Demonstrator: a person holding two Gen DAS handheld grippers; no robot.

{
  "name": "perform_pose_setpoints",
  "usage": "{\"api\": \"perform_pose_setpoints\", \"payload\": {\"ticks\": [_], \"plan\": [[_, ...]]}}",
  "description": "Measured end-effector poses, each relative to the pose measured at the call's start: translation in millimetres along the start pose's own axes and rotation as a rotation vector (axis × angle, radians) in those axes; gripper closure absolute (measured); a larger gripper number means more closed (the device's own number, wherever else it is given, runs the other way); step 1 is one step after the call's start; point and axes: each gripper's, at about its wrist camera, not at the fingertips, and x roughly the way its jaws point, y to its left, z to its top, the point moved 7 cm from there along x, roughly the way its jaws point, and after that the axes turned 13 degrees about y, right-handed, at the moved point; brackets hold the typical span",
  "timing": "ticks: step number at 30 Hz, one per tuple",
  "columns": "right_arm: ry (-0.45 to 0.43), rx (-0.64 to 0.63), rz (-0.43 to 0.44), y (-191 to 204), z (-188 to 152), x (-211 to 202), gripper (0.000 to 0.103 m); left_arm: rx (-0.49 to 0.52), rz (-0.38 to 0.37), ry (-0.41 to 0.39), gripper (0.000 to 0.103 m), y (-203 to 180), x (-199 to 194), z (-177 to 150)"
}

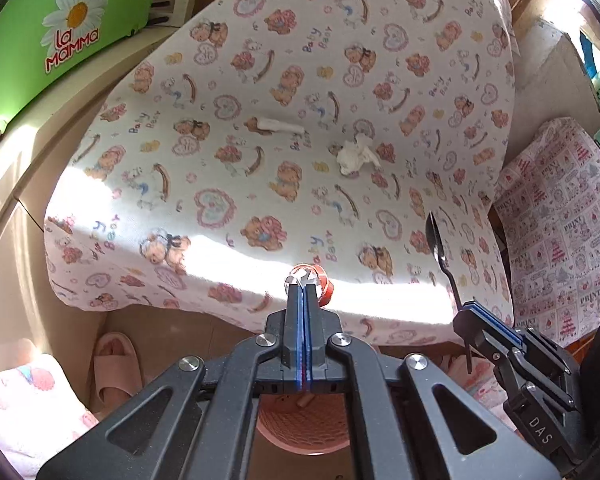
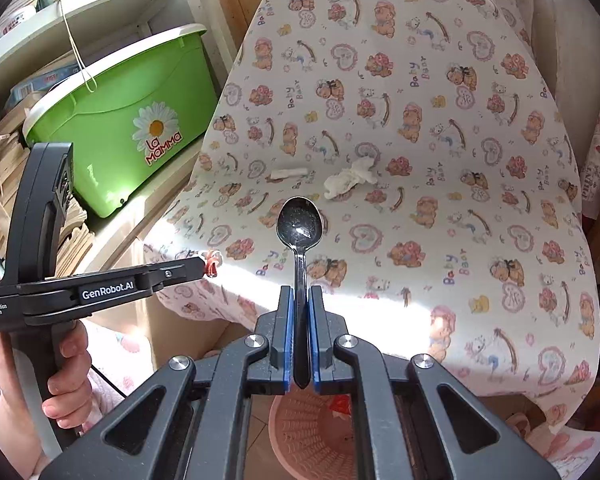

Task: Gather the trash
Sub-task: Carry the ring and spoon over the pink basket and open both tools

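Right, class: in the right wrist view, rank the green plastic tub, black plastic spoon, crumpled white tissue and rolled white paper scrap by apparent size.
1. Green plastic tub, clearly largest.
2. Black plastic spoon, though it sits closest to the camera, so its rank is unsure.
3. Crumpled white tissue.
4. Rolled white paper scrap, smallest.

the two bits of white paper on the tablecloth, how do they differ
The rolled paper piece is narrow, long and fairly smooth, lying flat like a small stick; the crumpled tissue is wider, bunched and wrinkled into an irregular lump. The rolled piece lies further to the left and the tissue to the right, apart from each other. Both are white, rest loose on the bear-print tablecloth, and neither gripper touches them.
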Motion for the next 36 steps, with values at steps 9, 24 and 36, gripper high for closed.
{"api": "perform_pose_setpoints", "payload": {"ticks": [9, 24, 36], "plan": [[0.089, -0.021, 0.010, 6.5, -40.0, 1.8, 0.095, 0.047, -0.036, 0.123, 0.102, -22.7, 24.9, -23.9], [0.429, 0.024, -0.033, -18.1, -93.8, 89.9, 0.095, 0.037, 0.066, 0.327, 0.102, -7.8, 100.6, -50.8], [0.675, 0.229, -0.076, -70.1, -141.2, 173.2, 0.095, -0.022, 0.119, 0.483, 0.098, 12.6, 150.6, -82.6]]}}
